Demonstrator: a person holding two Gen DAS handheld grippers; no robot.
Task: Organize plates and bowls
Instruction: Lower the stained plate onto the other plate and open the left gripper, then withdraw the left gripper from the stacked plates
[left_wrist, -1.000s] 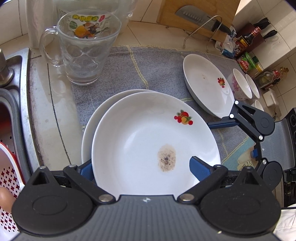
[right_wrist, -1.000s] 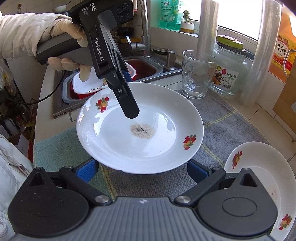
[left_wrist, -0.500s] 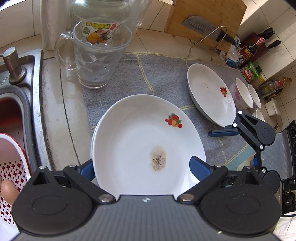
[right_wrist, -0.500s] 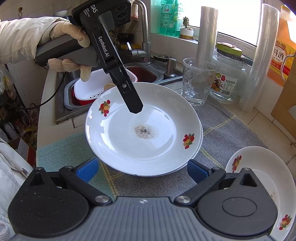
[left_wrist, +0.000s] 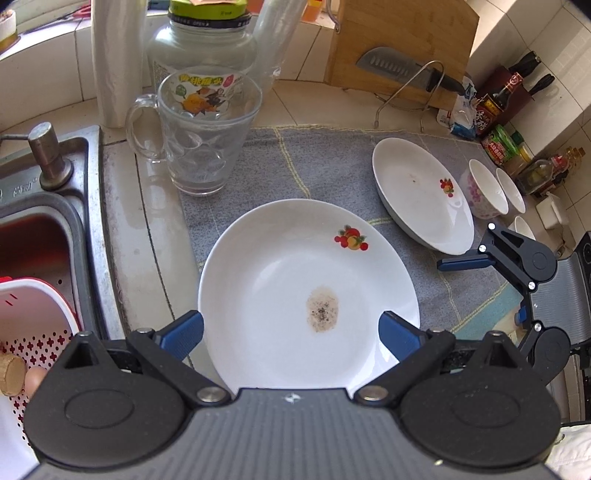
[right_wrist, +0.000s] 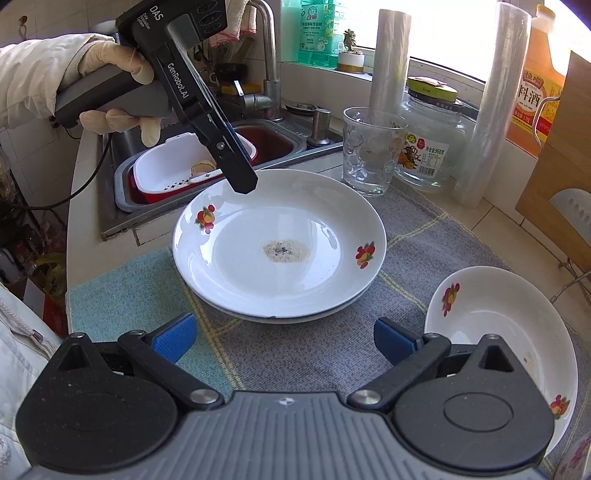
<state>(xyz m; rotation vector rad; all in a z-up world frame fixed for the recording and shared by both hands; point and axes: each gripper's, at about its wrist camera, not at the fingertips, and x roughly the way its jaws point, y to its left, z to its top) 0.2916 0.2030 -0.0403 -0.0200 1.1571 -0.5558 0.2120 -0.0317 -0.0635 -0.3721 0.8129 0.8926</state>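
Observation:
A white plate (left_wrist: 295, 273) with a fruit print and a brown stain lies stacked on a second plate (right_wrist: 295, 316) on the grey cloth; the stack also shows in the right wrist view (right_wrist: 280, 236). My left gripper (left_wrist: 290, 332) is open and empty, hovering above the stack's near rim, seen from the side in the right wrist view (right_wrist: 242, 182). My right gripper (right_wrist: 284, 338) is open and empty, just in front of the stack. A third plate (left_wrist: 417, 192) lies to the right (right_wrist: 506, 332). Small bowls (left_wrist: 487, 192) stand beyond it.
A glass mug (left_wrist: 201, 133) and a jar (left_wrist: 201, 48) stand behind the stack. The sink (left_wrist: 40, 221) with a red and white strainer (left_wrist: 29, 325) is at the left. A knife and cutting board (left_wrist: 399, 51), bottles and plastic rolls line the back wall.
The left gripper set the stained plate down onto the lower plate, let go of it and drew back and up. The right gripper stayed open and nearly still.

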